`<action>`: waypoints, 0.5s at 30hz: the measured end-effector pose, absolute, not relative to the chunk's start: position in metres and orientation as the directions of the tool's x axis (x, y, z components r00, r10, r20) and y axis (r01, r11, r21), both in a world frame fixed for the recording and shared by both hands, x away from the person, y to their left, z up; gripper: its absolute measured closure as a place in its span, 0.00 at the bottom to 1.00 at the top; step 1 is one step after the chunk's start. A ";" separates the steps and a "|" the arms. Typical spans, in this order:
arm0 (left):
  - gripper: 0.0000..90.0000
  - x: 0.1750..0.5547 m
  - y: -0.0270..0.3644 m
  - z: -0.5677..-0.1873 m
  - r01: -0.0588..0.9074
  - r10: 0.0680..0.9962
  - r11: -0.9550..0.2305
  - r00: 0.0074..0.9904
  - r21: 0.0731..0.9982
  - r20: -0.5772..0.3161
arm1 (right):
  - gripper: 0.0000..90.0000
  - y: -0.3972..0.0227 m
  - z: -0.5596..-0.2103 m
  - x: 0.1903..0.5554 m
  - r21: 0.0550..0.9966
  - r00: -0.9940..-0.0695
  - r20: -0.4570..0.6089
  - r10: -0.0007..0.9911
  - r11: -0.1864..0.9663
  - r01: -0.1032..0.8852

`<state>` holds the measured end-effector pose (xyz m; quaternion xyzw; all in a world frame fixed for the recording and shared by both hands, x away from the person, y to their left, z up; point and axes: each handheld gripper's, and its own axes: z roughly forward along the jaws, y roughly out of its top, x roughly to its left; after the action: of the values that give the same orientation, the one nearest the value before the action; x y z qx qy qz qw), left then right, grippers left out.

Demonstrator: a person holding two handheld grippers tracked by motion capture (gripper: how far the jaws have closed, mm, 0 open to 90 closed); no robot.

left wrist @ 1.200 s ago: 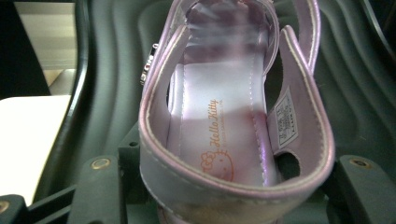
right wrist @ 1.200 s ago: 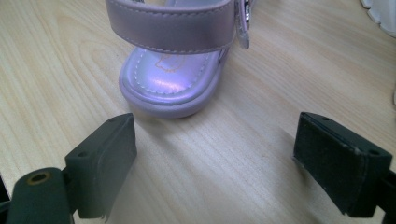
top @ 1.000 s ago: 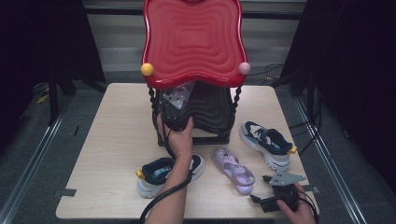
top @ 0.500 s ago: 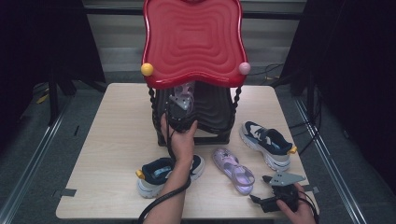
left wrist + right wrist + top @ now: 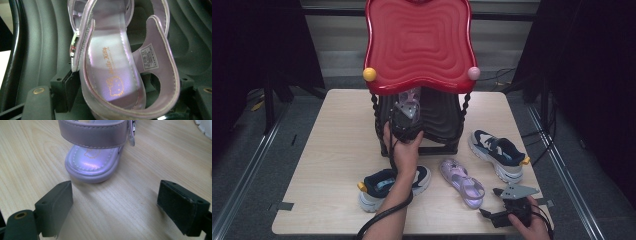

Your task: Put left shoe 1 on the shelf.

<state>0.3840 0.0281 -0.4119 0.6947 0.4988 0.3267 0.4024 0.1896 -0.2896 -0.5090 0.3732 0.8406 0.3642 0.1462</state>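
Purple sandal (image 5: 110, 65) set heel-first on the rack's dark lower shelf (image 5: 37, 37), under the red top (image 5: 418, 42), apparently for storage. Left gripper (image 5: 404, 120) jaws just opening, pads off the heel, since earlier. Right gripper (image 5: 122, 207) agape, idle before the second sandal (image 5: 95, 150) on the table (image 5: 337, 145).

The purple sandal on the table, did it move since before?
No. The sandal lies in the same spot between the two sneakers, the near one and the far one, toe toward the right tool.
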 end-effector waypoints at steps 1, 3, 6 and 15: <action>0.26 0.384 0.029 -0.412 0.433 0.954 -0.184 0.295 0.882 0.054 | 0.14 -0.290 -0.509 0.190 0.721 -0.679 0.026 0.734 0.456 0.521; 0.25 0.383 0.029 -0.414 0.431 0.950 -0.191 0.308 0.882 0.056 | 0.14 -0.290 -0.509 0.190 0.721 -0.679 0.026 0.734 0.456 0.521; 0.26 0.382 0.030 -0.415 0.429 0.947 -0.203 0.313 0.880 0.066 | 0.14 -0.290 -0.509 0.190 0.722 -0.679 0.026 0.734 0.456 0.521; 0.31 0.382 0.032 -0.413 0.444 0.949 -0.191 0.313 0.875 0.048 | 0.14 -0.290 -0.509 0.190 0.721 -0.679 0.026 0.734 0.456 0.521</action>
<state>0.3819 0.0318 -0.4130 0.7044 0.4943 0.3151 0.4004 0.1896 -0.2896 -0.5090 0.3732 0.8407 0.3642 0.1463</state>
